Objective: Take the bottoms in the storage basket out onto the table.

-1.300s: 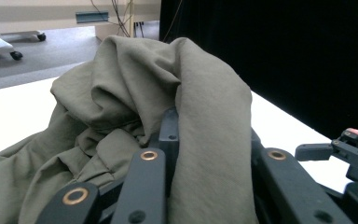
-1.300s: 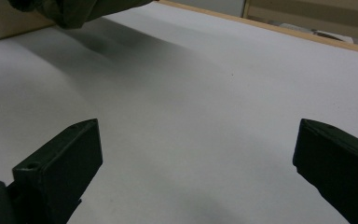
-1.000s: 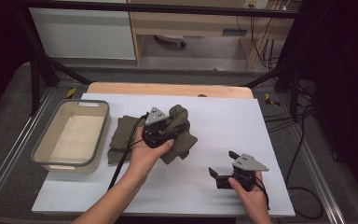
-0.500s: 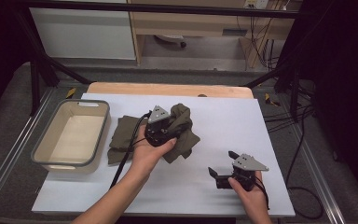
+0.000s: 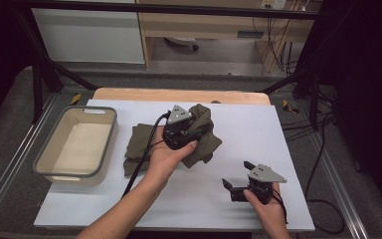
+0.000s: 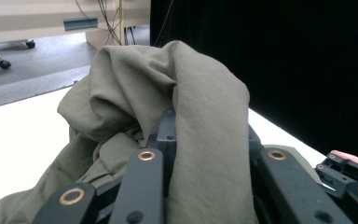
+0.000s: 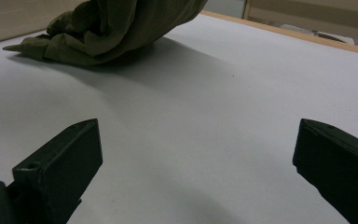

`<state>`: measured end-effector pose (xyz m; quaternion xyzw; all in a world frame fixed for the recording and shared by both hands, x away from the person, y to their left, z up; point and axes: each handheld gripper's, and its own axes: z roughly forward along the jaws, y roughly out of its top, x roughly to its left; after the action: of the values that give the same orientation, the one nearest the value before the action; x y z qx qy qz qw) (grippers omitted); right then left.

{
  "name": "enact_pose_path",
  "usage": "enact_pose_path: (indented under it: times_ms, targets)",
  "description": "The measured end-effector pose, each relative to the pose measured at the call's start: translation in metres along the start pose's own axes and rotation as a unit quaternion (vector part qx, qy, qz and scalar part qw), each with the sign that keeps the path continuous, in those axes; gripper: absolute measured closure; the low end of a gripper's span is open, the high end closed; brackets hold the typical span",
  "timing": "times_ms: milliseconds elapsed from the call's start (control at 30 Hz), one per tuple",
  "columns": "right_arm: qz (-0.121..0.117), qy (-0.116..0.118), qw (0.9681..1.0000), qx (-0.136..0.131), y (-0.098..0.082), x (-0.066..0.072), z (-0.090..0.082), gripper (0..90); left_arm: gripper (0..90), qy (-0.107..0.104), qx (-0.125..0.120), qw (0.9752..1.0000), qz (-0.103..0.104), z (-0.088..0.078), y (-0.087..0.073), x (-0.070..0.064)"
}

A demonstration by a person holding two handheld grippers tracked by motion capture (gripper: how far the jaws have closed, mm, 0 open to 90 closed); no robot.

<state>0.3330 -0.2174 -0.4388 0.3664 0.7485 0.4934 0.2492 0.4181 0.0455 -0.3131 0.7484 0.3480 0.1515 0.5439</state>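
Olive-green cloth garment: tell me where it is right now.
In the high view, the olive-green cloth garment lies mid-table on the white sheet, right of the beige plastic tub, one fold pinched in the left claw.

**Left gripper lifts the cloth farther**

The left gripper (image 5: 191, 130), jaws clamped on a fold of the olive cloth (image 5: 206, 137), has risen a little and drifted toward the far side of the table (image 5: 258, 124). The bunched cloth ahead of its jaws has come up with it, more of it off the surface than before.
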Motion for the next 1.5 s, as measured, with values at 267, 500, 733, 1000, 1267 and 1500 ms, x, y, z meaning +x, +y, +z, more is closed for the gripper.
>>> enact_pose_path:
  times_ms: [267, 500, 733, 1000, 1267, 1500]
  targets:
    - [-0.001, 0.000, 1.0000, 0.000, 0.000, 0.000, 0.000, 2.1, 70.1, 0.014, 0.009, 0.9998, 0.011, 0.003, -0.003, 0.006]
    - [-0.001, 0.000, 1.0000, 0.001, 0.000, 0.000, 0.000, 2.1, 70.0, 0.020, 0.016, 0.9996, 0.011, 0.004, -0.006, 0.013]
    - [0.000, 0.000, 1.0000, 0.000, 0.000, 0.000, 0.000, 2.1, 70.0, 0.017, 0.017, 0.9997, 0.009, 0.005, -0.006, 0.012]
    - [-0.001, 0.000, 1.0000, 0.000, 0.000, 0.000, 0.000, 2.1, 70.2, 0.000, 0.012, 0.9999, 0.006, 0.008, 0.000, 0.000]
    - [0.001, 0.001, 1.0000, 0.002, 0.000, 0.001, 0.001, 2.1, 70.1, -0.019, 0.006, 0.9996, 0.022, 0.011, 0.011, -0.019]
    - [0.001, 0.002, 1.0000, 0.001, 0.000, 0.000, 0.000, 2.1, 69.7, 0.004, 0.022, 0.9992, 0.034, 0.021, 0.007, -0.010]
